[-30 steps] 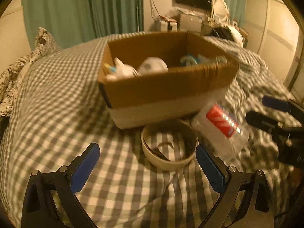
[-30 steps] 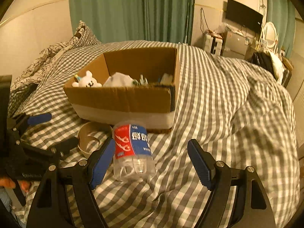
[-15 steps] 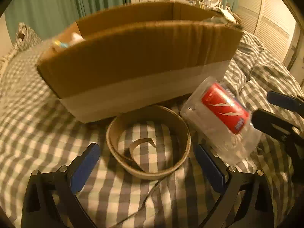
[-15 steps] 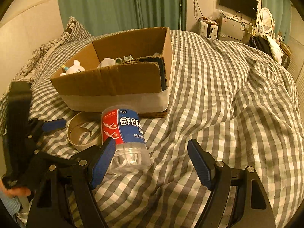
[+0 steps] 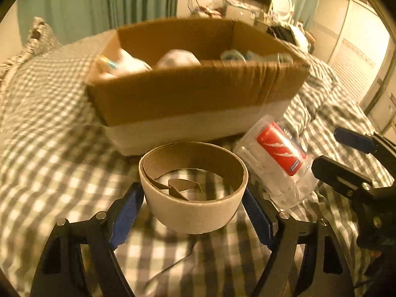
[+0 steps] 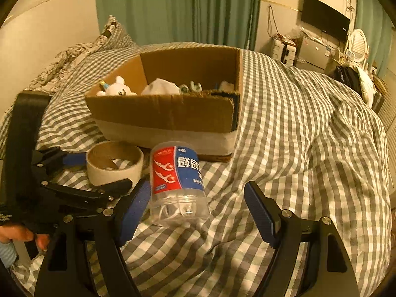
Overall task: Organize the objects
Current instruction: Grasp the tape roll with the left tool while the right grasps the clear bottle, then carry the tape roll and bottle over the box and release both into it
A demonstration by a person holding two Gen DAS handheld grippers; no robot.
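My left gripper [image 5: 193,203] is shut on a wide cardboard tape ring [image 5: 193,185], its blue pads pressed on both sides, and holds it slightly above the checked bedspread. The ring [image 6: 114,163] also shows in the right wrist view. A clear plastic jar with a red and blue label [image 6: 178,180] lies on its side on the bed; it also shows in the left wrist view [image 5: 277,160]. My right gripper [image 6: 198,210] is open, its left pad beside the jar. An open cardboard box [image 5: 198,94] holding a plush toy [image 6: 116,89] and other items stands behind.
The box [image 6: 168,118] stands in the middle of the bed. Pillows [image 6: 81,49] lie at the far left. The rumpled duvet [image 6: 321,136] rises to the right. A TV [image 6: 324,22] and cluttered furniture stand beyond the bed.
My left gripper has closed on the tape ring and lifted it off the bed. The right gripper has held close to the jar, still open.
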